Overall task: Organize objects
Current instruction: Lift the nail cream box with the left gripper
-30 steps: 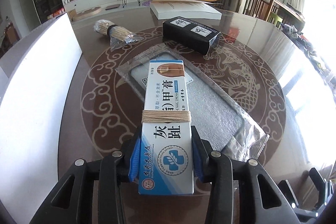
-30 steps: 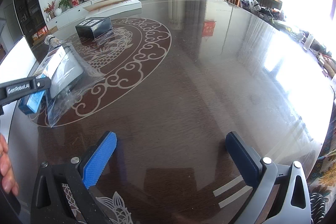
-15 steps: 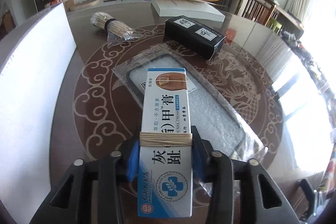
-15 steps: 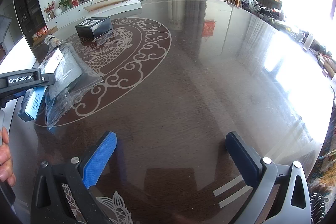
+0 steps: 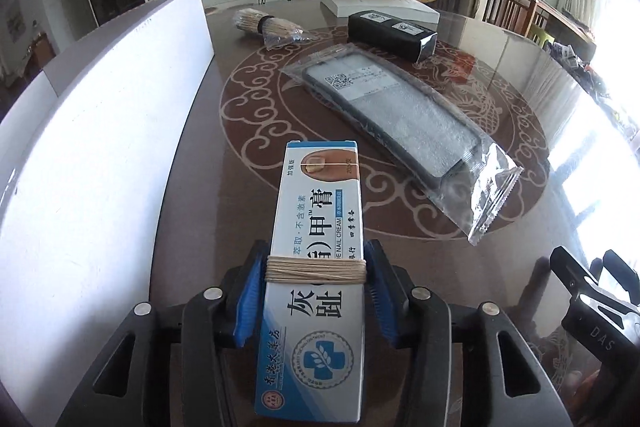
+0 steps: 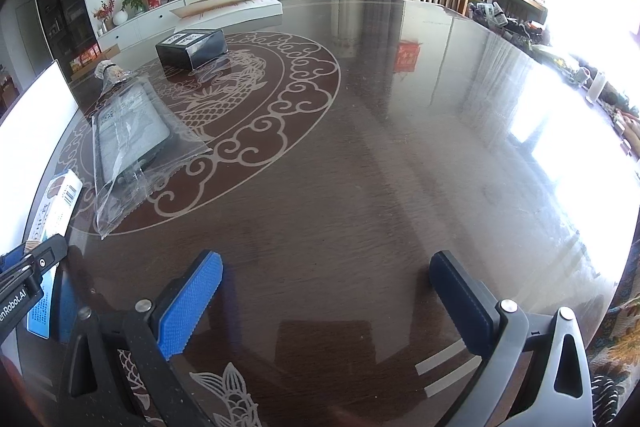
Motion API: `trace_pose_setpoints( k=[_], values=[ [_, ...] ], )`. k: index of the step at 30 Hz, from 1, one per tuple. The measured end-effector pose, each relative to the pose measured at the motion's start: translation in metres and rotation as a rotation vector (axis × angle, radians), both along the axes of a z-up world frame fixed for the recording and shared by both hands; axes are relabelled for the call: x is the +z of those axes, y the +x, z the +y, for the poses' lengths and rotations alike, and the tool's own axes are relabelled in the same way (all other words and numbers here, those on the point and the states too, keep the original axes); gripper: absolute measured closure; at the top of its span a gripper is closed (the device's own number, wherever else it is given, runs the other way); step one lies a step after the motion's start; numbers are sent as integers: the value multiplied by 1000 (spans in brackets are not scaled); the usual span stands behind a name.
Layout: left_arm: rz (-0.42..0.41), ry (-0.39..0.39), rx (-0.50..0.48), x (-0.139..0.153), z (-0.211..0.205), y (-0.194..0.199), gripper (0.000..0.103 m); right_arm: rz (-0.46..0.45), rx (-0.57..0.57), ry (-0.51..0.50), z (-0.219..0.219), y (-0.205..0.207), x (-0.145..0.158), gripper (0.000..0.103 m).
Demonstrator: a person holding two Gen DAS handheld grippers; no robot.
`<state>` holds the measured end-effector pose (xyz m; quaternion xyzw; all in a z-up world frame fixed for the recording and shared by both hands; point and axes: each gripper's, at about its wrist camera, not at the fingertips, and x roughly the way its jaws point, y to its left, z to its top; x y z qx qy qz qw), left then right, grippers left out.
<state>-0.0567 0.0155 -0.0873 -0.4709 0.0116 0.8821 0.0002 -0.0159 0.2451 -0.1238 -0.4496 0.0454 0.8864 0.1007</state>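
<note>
Surface [image 5: 520,107] is still holding most items, so sorting is looking barely started. White box [image 5: 100,147] is standing at 9 o'clock, probably the drop place; its inside isn't showing. Bagged phone case [image 5: 396,115] is lying at 1 o'clock, black box [image 5: 392,31] and stick bundle [image 5: 272,31] at 12, untouched. Cream box [image 5: 316,267] is sitting between the left tongs [image 5: 316,291], whose jaws are opening, pads just clear of it. Right tongs [image 6: 320,307] are hanging wide open and empty.

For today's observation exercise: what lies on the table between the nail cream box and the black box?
The bagged grey pad lies between the nail cream box and the black box, clearest in the left wrist view.
</note>
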Motion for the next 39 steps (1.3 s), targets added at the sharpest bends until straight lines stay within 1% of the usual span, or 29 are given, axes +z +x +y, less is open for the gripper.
trace_pose_setpoints(
  k=[1,2,3,4,6,14,39],
  values=[
    [-10,-9,-1,-2,-2,-3,27,0,0,0,0,0,0,0],
    [-21,-10,1,-5,-4,-5,10,0,0,0,0,0,0,0],
    [-27,2,3,-8,-8,-7,6,0,-1,1,-1,1,0,0],
    [-19,15,-8,-8,-9,-7,6,0,-1,1,-1,1,-1,0],
    [-3,10,-27,-10,-6,-5,0,0,-2,2,-1,1,-1,0],
    [11,13,-35,-11,-5,-4,0,1,-2,2,-1,1,-1,0],
    [12,13,-33,-11,-4,-5,0,1,-2,3,-2,1,-1,0]
  ],
)
